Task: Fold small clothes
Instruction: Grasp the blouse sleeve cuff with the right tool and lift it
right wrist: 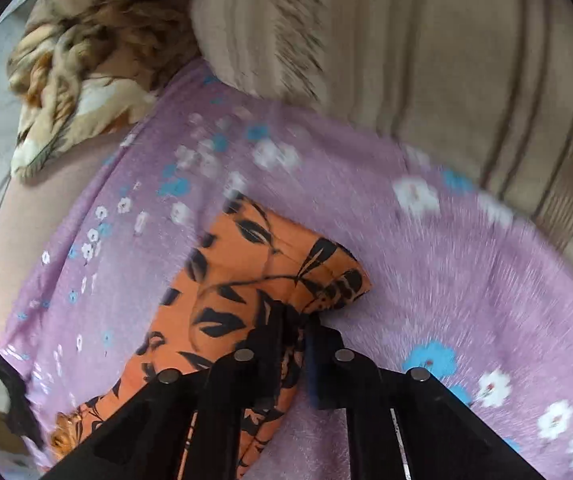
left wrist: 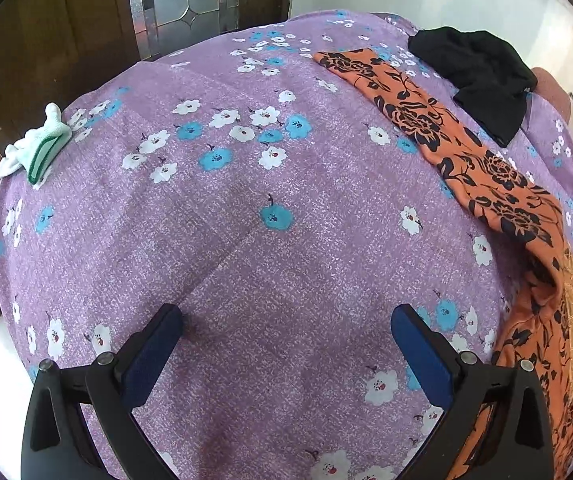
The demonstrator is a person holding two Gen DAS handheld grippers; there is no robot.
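My left gripper (left wrist: 286,320) hangs over the purple flowered bedsheet (left wrist: 246,240) with its fingers (left wrist: 418,344) spread wide and nothing between them. Below it I see only bare sheet.

The orange garment (left wrist: 466,152) with the black flower print lies in a long strip along the right side of the left view. It runs from the far part of the bed down toward the near right corner, where it bunches up beside my left gripper's right finger. A panel with a gold pattern shows on that bunched part. Just past the far end of the strip, a crumpled black garment (left wrist: 482,76) sits near the bed's far right edge, close to the orange cloth. On the far left edge of the bed lies a small white cloth with a green band (left wrist: 36,146), well apart from everything else.

My right gripper (right wrist: 300,320) has its fingers clenched on a fold of the orange garment (right wrist: 246,260), pinching the cloth near a hemmed corner that sticks out to the right of the tips. The rest of the cloth trails down and to the left under the gripper. The right view is blurred. Beyond the sheet I make out a brown and cream patterned fabric (right wrist: 78,60) at the upper left and a beige striped cushion (right wrist: 426,60) at the upper right.
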